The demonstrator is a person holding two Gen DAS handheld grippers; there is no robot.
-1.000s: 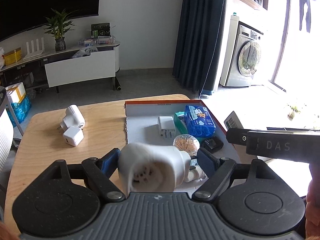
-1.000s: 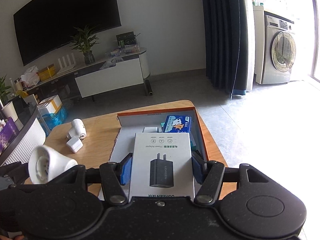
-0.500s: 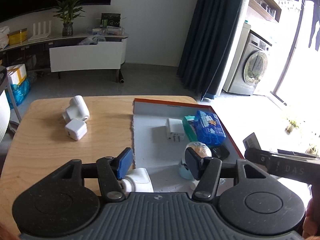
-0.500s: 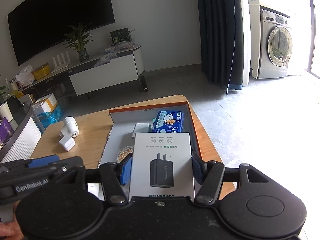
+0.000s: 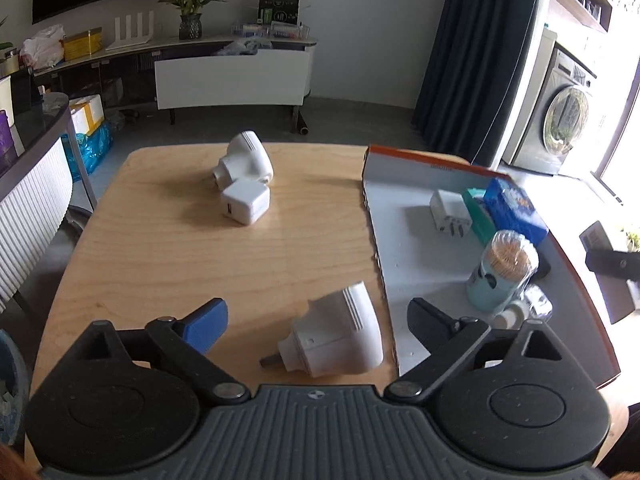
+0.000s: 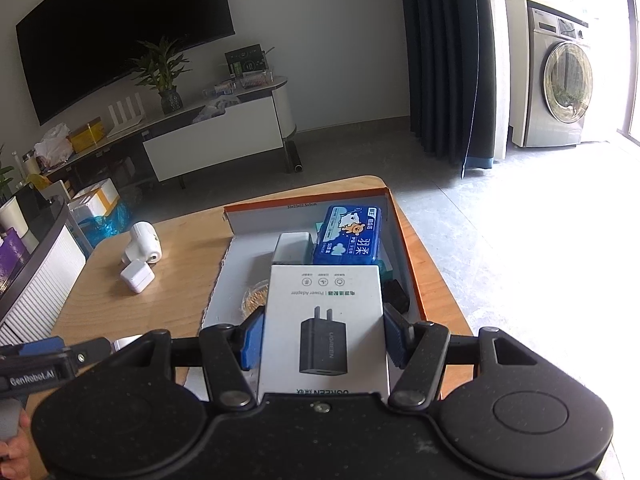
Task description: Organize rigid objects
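On the wooden table (image 5: 168, 264), the white plug adapter (image 5: 336, 338) lies free between the left gripper (image 5: 316, 316)'s jaws, just opened wide, beside the tray (image 5: 404, 248), while the right gripper (image 6: 322, 338) clamps the charger box (image 6: 325, 320).

Two adapters (image 5: 244, 180) left of box (image 5: 404, 240), tissue pack (image 5: 514, 210) inside

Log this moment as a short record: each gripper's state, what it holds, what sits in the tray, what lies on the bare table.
left gripper: open, jaws just opened; white plug adapter lies loose between the fingers on the table
right gripper: shut on white power adapter box
tray: white charger, blue tissue pack, toothpick jar
bare table: second white plug adapter touching a white cube charger
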